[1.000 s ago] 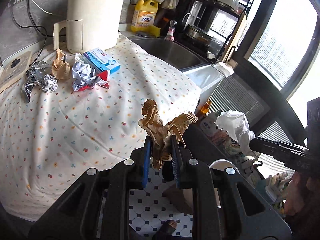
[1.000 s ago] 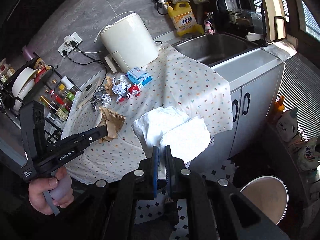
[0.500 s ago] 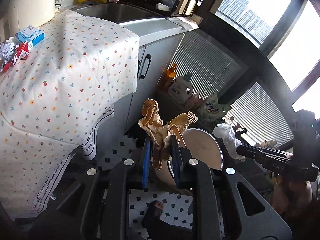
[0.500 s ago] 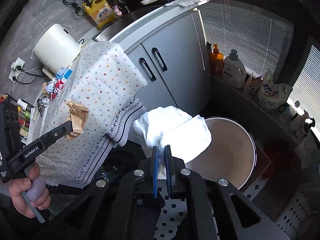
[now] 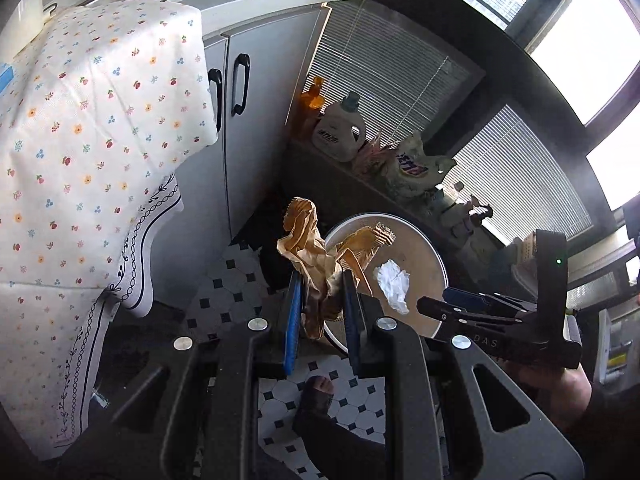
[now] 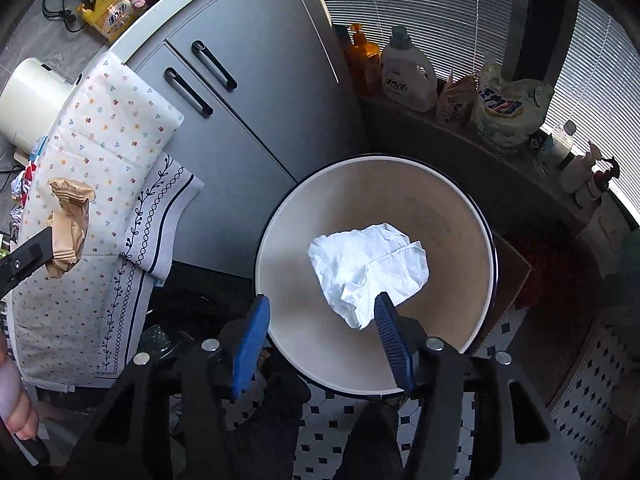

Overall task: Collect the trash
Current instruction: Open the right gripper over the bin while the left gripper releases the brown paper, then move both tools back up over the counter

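My right gripper [image 6: 322,300] hangs over a round cream trash bin [image 6: 460,208]; its jaws are opening and nothing is pressed between the blue pads. Below them a crumpled white paper [image 6: 368,260] lies loose inside the bin. My left gripper [image 5: 320,280] is shut on a crumpled brown paper [image 5: 304,240] and hovers at the near left rim of the same bin [image 5: 424,256]. The left wrist view also shows the white paper [image 5: 394,284] in the bin and the right gripper [image 5: 440,304] at the right. The brown paper [image 6: 68,224] appears at the left edge of the right wrist view.
A grey cabinet [image 6: 256,92] with two dark handles stands behind the bin. A flowered tablecloth [image 5: 80,140] hangs down at the left. Detergent bottles [image 6: 408,76] line a dark ledge by the blinds. A person's dark-socked feet [image 5: 316,400] stand on the tiled floor.
Both grippers swung from the table down to the bin. The right gripper opened and let go of the white paper, which now lies in the bin. The left still holds the brown paper.
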{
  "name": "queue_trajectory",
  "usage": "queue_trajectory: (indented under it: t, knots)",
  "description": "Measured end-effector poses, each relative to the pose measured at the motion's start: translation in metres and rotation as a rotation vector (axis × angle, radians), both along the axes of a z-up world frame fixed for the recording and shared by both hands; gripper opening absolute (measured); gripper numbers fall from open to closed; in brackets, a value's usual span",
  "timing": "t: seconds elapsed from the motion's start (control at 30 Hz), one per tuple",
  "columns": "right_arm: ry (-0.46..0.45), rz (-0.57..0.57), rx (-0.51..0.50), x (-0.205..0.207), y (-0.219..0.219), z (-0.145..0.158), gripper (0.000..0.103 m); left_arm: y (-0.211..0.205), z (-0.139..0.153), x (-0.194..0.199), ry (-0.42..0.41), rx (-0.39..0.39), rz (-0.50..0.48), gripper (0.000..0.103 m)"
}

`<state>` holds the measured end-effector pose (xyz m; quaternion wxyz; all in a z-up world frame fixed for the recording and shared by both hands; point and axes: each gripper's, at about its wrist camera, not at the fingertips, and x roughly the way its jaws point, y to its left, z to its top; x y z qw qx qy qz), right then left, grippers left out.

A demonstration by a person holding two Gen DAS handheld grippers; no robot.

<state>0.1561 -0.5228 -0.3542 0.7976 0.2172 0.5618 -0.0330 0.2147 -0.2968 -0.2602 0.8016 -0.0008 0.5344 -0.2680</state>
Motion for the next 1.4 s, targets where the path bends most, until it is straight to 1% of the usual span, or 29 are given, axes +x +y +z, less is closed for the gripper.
queue_trajectory:
  t: [0.07,0.13,0.2,0.27,0.33,0.43,0.53,0.57,0.63,0.67,0.73,0.8,0.9,0.97,1.0,1.1,1.2,1.4]
  knots:
    - [-0.006,-0.02,0.009,-0.008,-0.007,0.003,0.064,-0.006,-0.006,0.001,0.014,0.002,-0.015,0.02]
    - [-0.018,-0.036,0.021,-0.016,-0.015,0.009,0.076,-0.015,-0.014,0.0,0.031,0.001,-0.033,0.02]
    - [-0.024,-0.057,0.018,-0.025,-0.024,0.014,0.082,-0.025,-0.02,-0.001,0.041,0.001,-0.054,0.02]
    - [-0.021,-0.081,0.019,-0.035,-0.033,0.018,0.084,-0.038,-0.026,-0.002,0.047,0.0,-0.079,0.02]
    - [-0.021,-0.095,0.008,-0.044,-0.04,0.025,0.09,-0.051,-0.032,-0.002,0.053,-0.005,-0.103,0.02]
    - [-0.034,-0.115,-0.009,-0.059,-0.051,0.04,0.095,-0.073,-0.045,-0.001,0.08,-0.006,-0.125,0.02]
    - [-0.042,-0.128,-0.04,-0.071,-0.062,0.052,0.095,-0.094,-0.055,-0.002,0.111,-0.026,-0.149,0.022]
    - [-0.042,-0.135,-0.049,-0.074,-0.066,0.054,0.095,-0.1,-0.056,-0.003,0.118,-0.034,-0.159,0.026]
    - [-0.041,-0.15,-0.063,-0.08,-0.072,0.058,0.095,-0.11,-0.057,-0.005,0.13,-0.047,-0.177,0.042]
    - [-0.041,-0.156,-0.071,-0.082,-0.075,0.06,0.095,-0.113,-0.057,-0.006,0.13,-0.053,-0.18,0.045]
    - [-0.042,-0.164,-0.086,-0.084,-0.079,0.062,0.095,-0.118,-0.055,-0.006,0.135,-0.059,-0.18,0.058]
    - [-0.053,-0.166,-0.091,-0.083,-0.082,0.065,0.095,-0.118,-0.049,-0.005,0.134,-0.069,-0.173,0.062]
    - [-0.074,-0.161,-0.077,-0.08,-0.081,0.069,0.095,-0.11,-0.033,-0.002,0.11,-0.092,-0.162,0.072]
    - [-0.094,-0.157,-0.075,-0.076,-0.077,0.075,0.095,-0.102,-0.019,0.0,0.081,-0.087,-0.148,0.072]
    - [-0.107,-0.154,-0.074,-0.073,-0.075,0.079,0.095,-0.096,-0.012,0.002,0.068,-0.084,-0.136,0.073]
    - [-0.155,-0.142,-0.064,-0.064,-0.067,0.091,0.095,-0.074,0.008,0.008,0.026,-0.084,-0.088,0.08]
    - [-0.197,-0.127,-0.069,-0.05,-0.057,0.104,0.088,-0.051,0.03,0.01,-0.024,-0.083,-0.041,0.087]
    - [-0.286,-0.055,-0.087,-0.018,-0.026,0.138,0.087,0.002,0.072,0.012,-0.124,-0.093,0.077,0.093]
